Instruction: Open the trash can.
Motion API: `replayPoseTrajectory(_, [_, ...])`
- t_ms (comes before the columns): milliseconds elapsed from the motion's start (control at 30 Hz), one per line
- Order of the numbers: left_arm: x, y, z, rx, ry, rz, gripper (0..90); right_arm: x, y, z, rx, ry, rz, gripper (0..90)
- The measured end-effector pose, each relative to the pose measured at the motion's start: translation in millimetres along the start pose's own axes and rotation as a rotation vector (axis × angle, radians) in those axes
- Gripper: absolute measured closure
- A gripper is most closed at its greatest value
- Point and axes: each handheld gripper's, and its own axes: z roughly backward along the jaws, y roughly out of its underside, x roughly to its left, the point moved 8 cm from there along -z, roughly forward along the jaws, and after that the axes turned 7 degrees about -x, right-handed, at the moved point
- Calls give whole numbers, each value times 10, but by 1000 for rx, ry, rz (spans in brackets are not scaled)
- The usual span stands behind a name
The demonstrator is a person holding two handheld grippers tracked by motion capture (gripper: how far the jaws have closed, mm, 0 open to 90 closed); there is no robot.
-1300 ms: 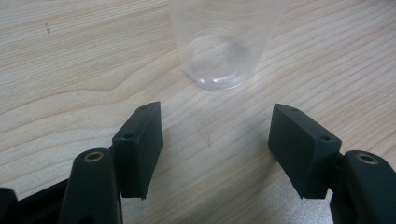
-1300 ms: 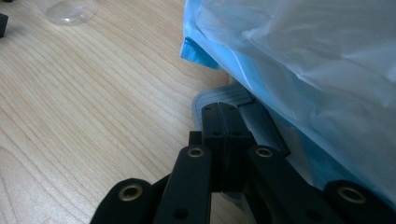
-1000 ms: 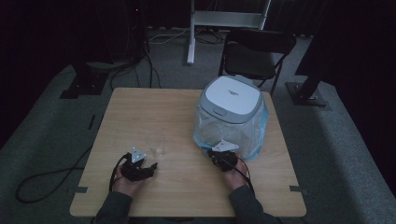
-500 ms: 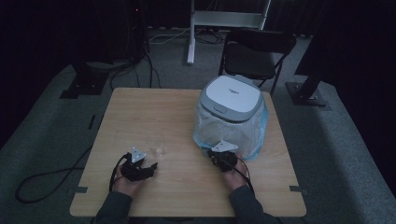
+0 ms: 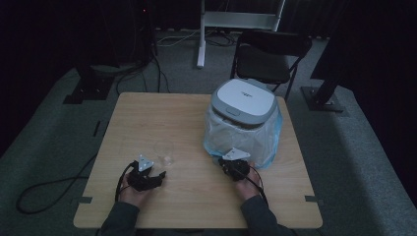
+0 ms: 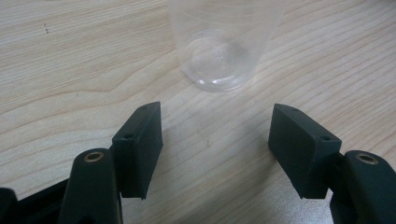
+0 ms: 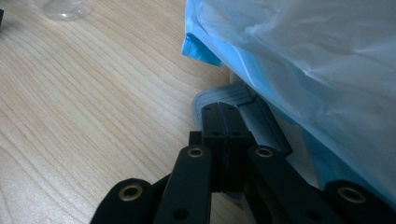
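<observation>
Left claw point(image 6: 215, 140): jaws spread wide, nothing between them — low over the counter point(image 5: 147, 113) near its front edge, left of middle.
Clear cup point(image 6: 224, 44): upright on the wood just beyond the left claw, apart from both jaws.
Right claw point(image 7: 223, 126): jaws pressed together, empty — tips at the grey pedal point(image 7: 219, 95).
Bin point(image 5: 243, 110): white-lidded, blue-bagged, toward the counter's right edge.

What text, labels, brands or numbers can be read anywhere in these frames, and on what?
None can be read.
Bin: the lid carries no legible mark in the dim high view.
Bag: plain blue-white plastic, no print.
Cup: clear, unmarked.
Left gripper and right gripper: black jaws with brass rivets, no lettering.
Table: bare wood grain.
</observation>
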Motion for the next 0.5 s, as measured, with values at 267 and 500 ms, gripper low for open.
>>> replayPoseTrajectory(267, [0,-1,-1,0,0,0,357,2,9,-6,3,0,7,900])
replayPoseTrajectory(500, [-1,-1,-2,-2,1,1,356,0,19,-12,-1,-4,0,900])
